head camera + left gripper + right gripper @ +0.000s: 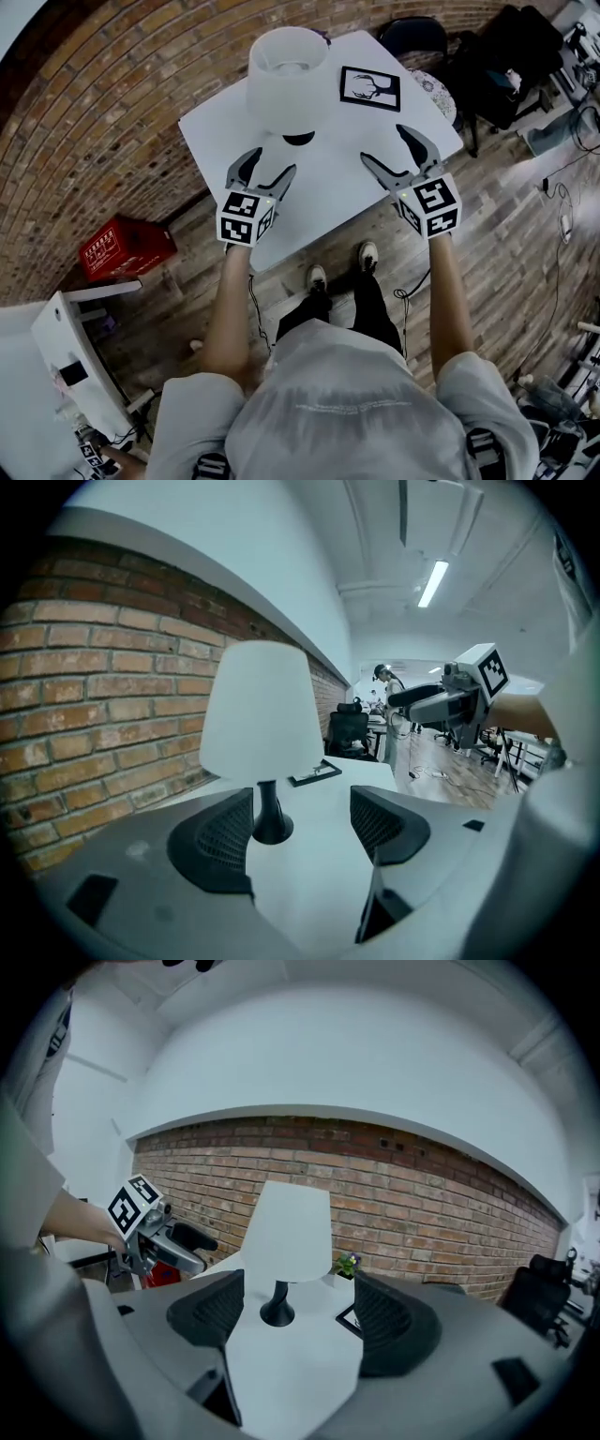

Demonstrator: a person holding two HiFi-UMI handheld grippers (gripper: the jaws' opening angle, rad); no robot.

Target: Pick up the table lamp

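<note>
1. Head view: the lamp (288,80) stands upright at the far side of the table (328,192), untouched. The left gripper (272,164) and right gripper (384,145) hover over the near half, both spread wide and empty, well short of the lamp. I'd call this the approach, with the pick not yet begun. A frame (369,88) lies flat just right of the lamp. A red crate (124,247) sits on the floor, out of play.
2. Left gripper view: the jaws are apart, with only bare tabletop between them. The lamp's dark stem (268,803) shows ahead, close to the left jaw's edge. The next move, I reckon, is to go forward, bring the stem between the jaws and close below the shade (261,710).
3. Right gripper view: these jaws are wide too, and the lamp is ahead, left of centre. A small plant (349,1264) sits beyond it by the brick wall (422,1194). The shade overhangs the stem, so come in low. The frame beside the base is the one thing likely to get bumped.
</note>
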